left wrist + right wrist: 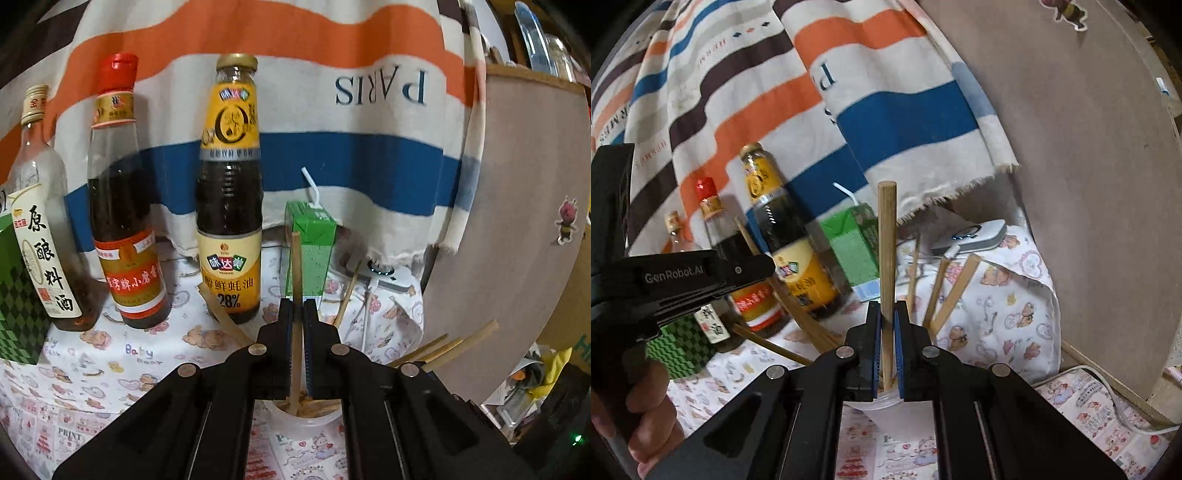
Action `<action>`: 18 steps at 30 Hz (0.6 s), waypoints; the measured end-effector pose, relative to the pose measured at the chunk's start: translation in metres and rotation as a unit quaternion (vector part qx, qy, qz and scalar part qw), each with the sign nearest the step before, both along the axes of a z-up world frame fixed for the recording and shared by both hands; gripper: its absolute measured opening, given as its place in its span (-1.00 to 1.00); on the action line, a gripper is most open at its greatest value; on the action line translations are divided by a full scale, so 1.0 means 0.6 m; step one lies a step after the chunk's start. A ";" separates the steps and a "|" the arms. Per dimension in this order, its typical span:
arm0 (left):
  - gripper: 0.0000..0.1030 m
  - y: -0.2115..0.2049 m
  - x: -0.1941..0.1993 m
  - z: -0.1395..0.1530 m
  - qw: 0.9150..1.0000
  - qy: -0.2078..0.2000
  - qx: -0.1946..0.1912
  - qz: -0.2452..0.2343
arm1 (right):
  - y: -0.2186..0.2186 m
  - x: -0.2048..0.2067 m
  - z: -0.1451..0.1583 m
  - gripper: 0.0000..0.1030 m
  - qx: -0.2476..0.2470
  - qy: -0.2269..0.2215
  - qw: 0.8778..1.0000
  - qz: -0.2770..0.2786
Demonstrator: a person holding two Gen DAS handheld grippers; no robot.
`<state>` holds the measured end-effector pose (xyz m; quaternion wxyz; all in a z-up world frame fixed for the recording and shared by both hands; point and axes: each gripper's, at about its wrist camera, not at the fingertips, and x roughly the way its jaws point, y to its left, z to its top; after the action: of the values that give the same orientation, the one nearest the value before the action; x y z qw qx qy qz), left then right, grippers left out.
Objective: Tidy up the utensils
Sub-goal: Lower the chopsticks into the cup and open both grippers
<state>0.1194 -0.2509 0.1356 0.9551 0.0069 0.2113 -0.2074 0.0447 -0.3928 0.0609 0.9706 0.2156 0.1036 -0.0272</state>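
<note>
Right now each gripper pinches one wooden chopstick. Low in the centre of the left wrist view, the left gripper [298,306] has its blue pads pressed against a thin chopstick [296,266] that stands nearly upright, its lower end reaching into a clear plastic cup [314,419] at the bottom centre, where other sticks lie. More chopsticks [448,347] fan out from behind the gripper body toward the lower right.

Behind, on a patterned tablecloth [122,354], stand three bottles in a row — a clear one [40,236] at the far left, a red-capped one [122,206] next to it, and a yellow-labelled dark sauce bottle [229,192] near the middle. A green drink carton [312,240] with a white straw sits just right of that bottle, in front of a striped cloth [332,122].

In the right wrist view, the right gripper [888,310] clamps a thicker chopstick [887,236] — also upright, above the same cup [882,402]. The left gripper's black body [676,280] enters from the left edge, a hand [646,417] beneath it at lower left.
</note>
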 end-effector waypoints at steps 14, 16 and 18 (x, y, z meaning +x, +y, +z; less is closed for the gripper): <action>-0.67 0.010 0.015 -0.047 1.000 0.002 0.012 -0.010 | -0.006 0.019 -0.019 -0.84 0.017 0.036 0.999 0.017; -0.66 0.018 -0.003 -0.038 1.000 -0.007 0.010 -0.013 | -0.003 0.022 -0.018 -0.84 0.009 0.044 0.999 0.023; -0.55 0.028 -0.024 -0.029 1.000 -0.017 0.007 -0.019 | 0.002 0.025 -0.015 -0.72 -0.008 0.055 0.998 0.023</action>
<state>0.1052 -0.2341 0.1181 0.9544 0.0216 0.1964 -0.2240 0.0600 -0.3918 0.0520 0.9655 0.2039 0.1610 -0.0179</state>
